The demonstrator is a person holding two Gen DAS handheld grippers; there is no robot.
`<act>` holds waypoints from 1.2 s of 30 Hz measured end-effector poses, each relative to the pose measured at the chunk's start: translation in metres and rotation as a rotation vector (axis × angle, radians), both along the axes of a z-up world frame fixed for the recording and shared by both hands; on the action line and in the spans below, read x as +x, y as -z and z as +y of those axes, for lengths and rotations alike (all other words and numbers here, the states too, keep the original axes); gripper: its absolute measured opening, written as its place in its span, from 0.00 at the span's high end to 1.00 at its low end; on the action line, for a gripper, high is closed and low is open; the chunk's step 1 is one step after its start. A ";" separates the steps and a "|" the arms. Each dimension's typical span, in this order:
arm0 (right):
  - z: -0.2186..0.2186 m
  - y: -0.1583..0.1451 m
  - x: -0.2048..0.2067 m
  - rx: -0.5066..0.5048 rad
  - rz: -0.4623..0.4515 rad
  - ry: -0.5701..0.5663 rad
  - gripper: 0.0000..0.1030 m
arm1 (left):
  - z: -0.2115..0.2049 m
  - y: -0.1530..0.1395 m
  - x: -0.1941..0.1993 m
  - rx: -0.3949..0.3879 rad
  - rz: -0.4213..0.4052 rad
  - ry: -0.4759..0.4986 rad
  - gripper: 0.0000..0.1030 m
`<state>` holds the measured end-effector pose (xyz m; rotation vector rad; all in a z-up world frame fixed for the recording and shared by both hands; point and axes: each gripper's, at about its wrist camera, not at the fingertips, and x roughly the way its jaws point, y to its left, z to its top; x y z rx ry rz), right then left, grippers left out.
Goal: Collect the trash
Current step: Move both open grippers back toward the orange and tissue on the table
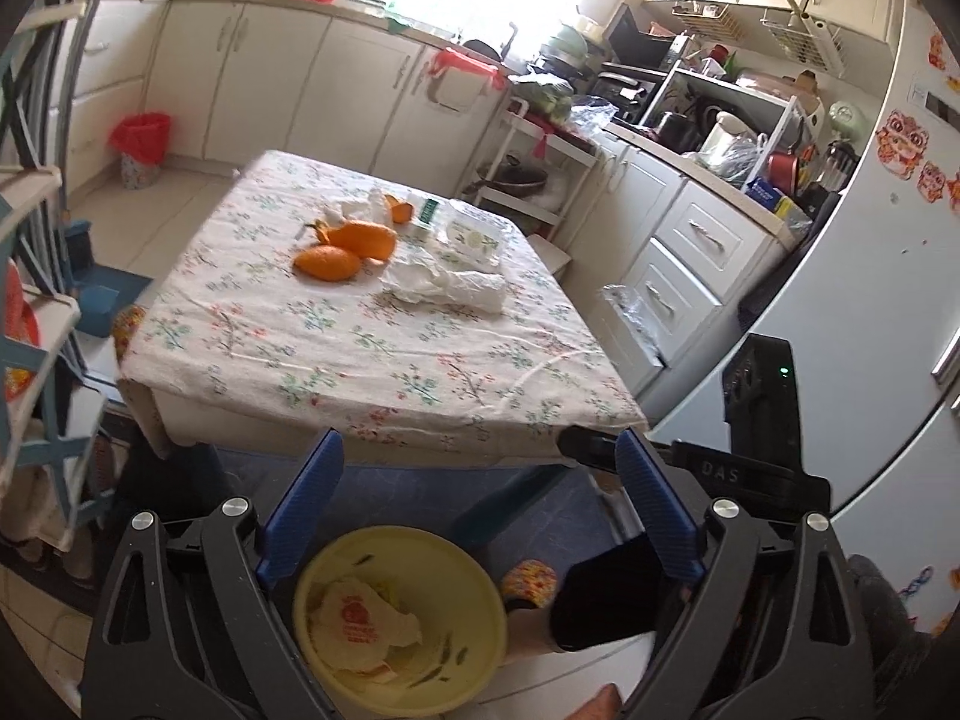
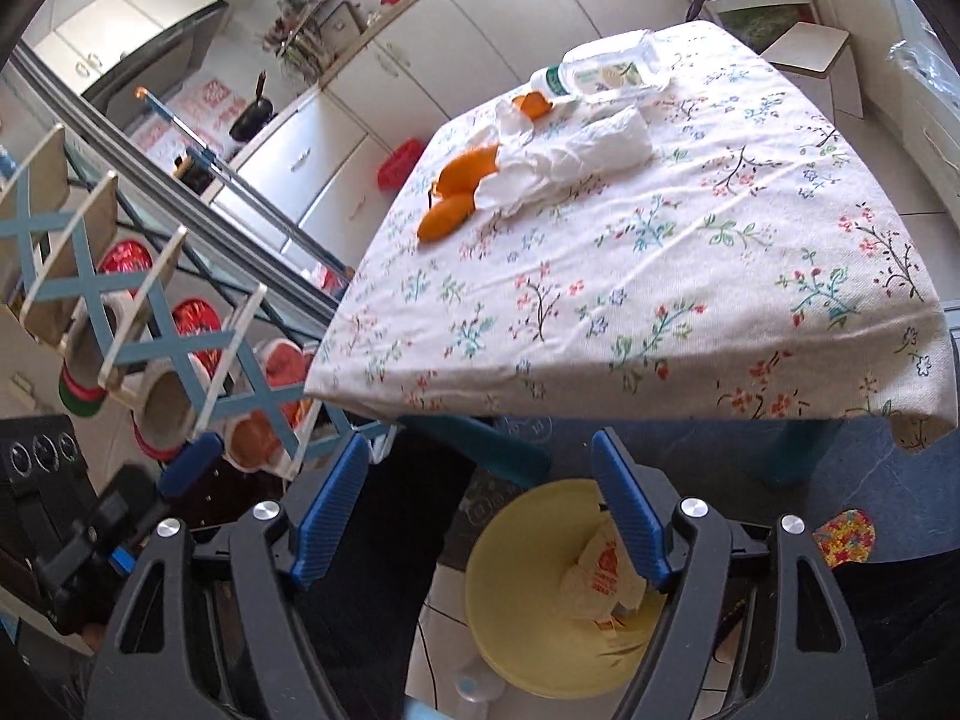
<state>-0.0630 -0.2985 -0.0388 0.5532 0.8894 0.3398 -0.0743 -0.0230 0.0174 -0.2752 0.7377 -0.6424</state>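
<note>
Left gripper (image 1: 480,492) and right gripper (image 2: 480,495) both wide, nothing held, above yellow bin (image 1: 456,576) at frame bottom; orange peels (image 1: 354,243), crumpled tissue (image 1: 444,288) on floral table (image 1: 372,360) at centre

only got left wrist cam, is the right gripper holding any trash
Observer: No. The right gripper is open, with nothing between its fingers.
Operator: where's it aimed
Observer: At the near edge of the table, with the yellow bin low in its view, partly behind one finger.
Operator: whats left of the table
Observer: A slatted rack holding rolls with cardboard cores.
</note>
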 end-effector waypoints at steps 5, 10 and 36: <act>-0.007 -0.004 0.000 0.024 -0.024 0.023 0.27 | -0.002 0.008 0.005 -0.028 0.031 0.008 0.09; -0.009 -0.004 0.004 0.038 -0.030 0.043 0.25 | -0.007 0.015 0.005 -0.022 -0.001 0.013 0.08; -0.010 0.000 0.030 -0.038 -0.021 0.139 0.20 | 0.007 0.050 0.069 0.105 0.128 -0.066 0.08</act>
